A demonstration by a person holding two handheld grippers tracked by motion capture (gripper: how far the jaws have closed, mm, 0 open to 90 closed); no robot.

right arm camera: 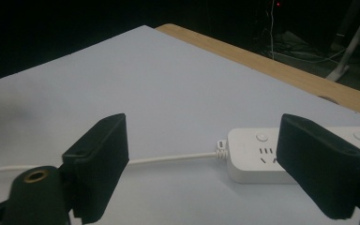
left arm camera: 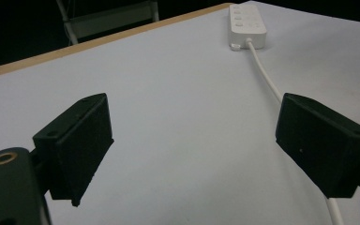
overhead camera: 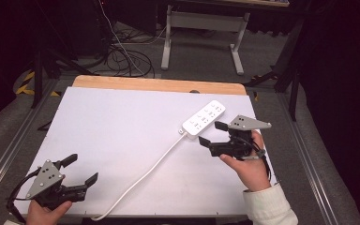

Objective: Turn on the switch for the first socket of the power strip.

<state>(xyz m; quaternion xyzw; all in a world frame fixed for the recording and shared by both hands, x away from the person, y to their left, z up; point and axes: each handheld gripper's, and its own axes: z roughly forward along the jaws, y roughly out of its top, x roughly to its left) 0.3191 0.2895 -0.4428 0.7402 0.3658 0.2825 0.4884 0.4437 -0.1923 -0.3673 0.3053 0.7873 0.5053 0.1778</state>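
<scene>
A white power strip (overhead camera: 204, 118) lies at the right of the white table sheet (overhead camera: 122, 136), and its white cable (overhead camera: 140, 180) runs down to the front edge. My right gripper (overhead camera: 212, 133) hovers just in front of the strip's cable end, open, with nothing between its jaws. In the right gripper view the strip (right arm camera: 258, 154) lies just past the wide jaws, and the cable (right arm camera: 168, 159) leads off to the left. My left gripper (overhead camera: 80, 169) rests open at the front left corner. In the left gripper view the strip (left arm camera: 247, 26) sits far off and the cable (left arm camera: 267, 79) runs back toward the right jaw.
A wooden table edge (overhead camera: 159, 85) borders the sheet at the back. Beyond it stand a white desk frame (overhead camera: 201, 33) and a tangle of floor cables (overhead camera: 122, 56). Metal rails (overhead camera: 9, 150) run along both sides of the table.
</scene>
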